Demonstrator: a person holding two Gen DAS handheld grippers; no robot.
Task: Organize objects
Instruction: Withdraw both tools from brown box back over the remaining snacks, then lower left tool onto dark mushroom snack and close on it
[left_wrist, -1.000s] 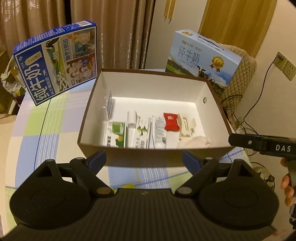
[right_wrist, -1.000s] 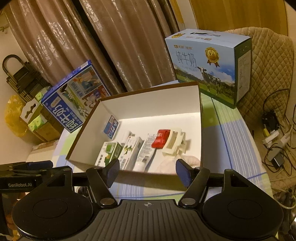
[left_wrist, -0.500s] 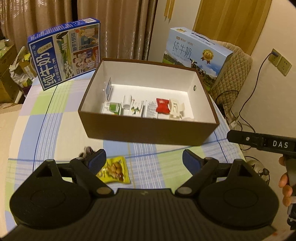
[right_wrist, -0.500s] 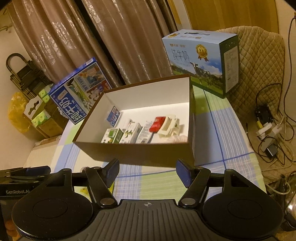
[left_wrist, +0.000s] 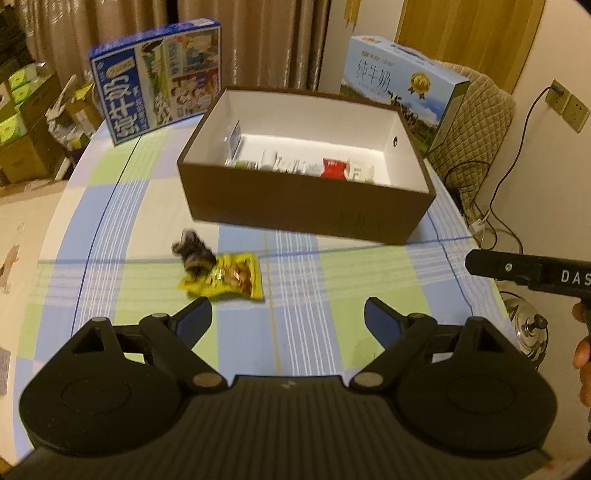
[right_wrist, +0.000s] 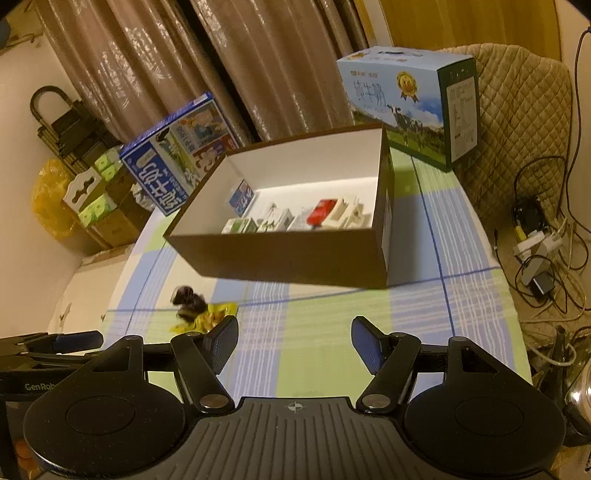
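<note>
A brown box (left_wrist: 303, 210) (right_wrist: 280, 258) with a white inside stands on the checked tablecloth and holds several small cartons and packets, among them a red packet (left_wrist: 334, 168) (right_wrist: 322, 211). On the cloth in front of it lie a yellow snack bag (left_wrist: 229, 278) (right_wrist: 210, 317) and a dark fuzzy item (left_wrist: 192, 253) (right_wrist: 188, 301) touching it. My left gripper (left_wrist: 288, 317) is open and empty, just short of the snack bag. My right gripper (right_wrist: 293, 345) is open and empty, to the right of the bag. Each gripper shows at the edge of the other's view.
A dark blue milk carton case (left_wrist: 159, 77) (right_wrist: 177, 162) leans at the back left. A light blue milk case (left_wrist: 402, 88) (right_wrist: 410, 99) stands at the back right by a quilted chair (right_wrist: 524, 122). Cables and plugs (right_wrist: 535, 251) lie on the floor to the right.
Both grippers have drawn back from over the box toward the table's near side. The box now looks smaller, and the snack bag and the dark item have come into view.
</note>
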